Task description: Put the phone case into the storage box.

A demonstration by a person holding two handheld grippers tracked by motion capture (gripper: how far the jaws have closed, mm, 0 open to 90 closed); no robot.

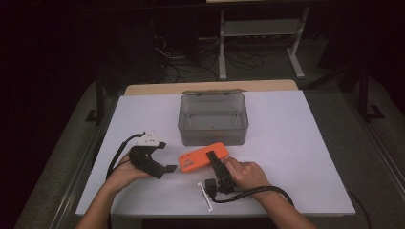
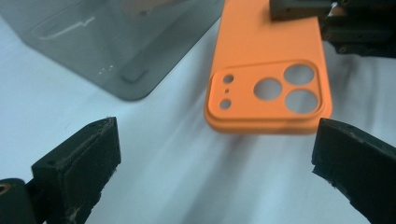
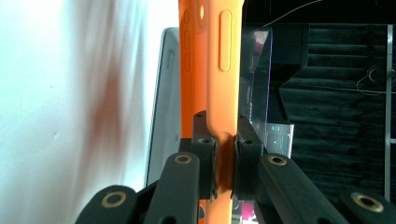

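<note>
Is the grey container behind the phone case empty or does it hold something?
Empty: through the clear walls of the grey container only its bare floor shows.

Phone case (image 1: 197,159): orange, soft-looking, with a raised camera panel of three large round holes and smaller ones at one end. Lies lengthwise across the white table (image 1: 286,143), just in front of the clear grey box (image 1: 213,119).
</note>
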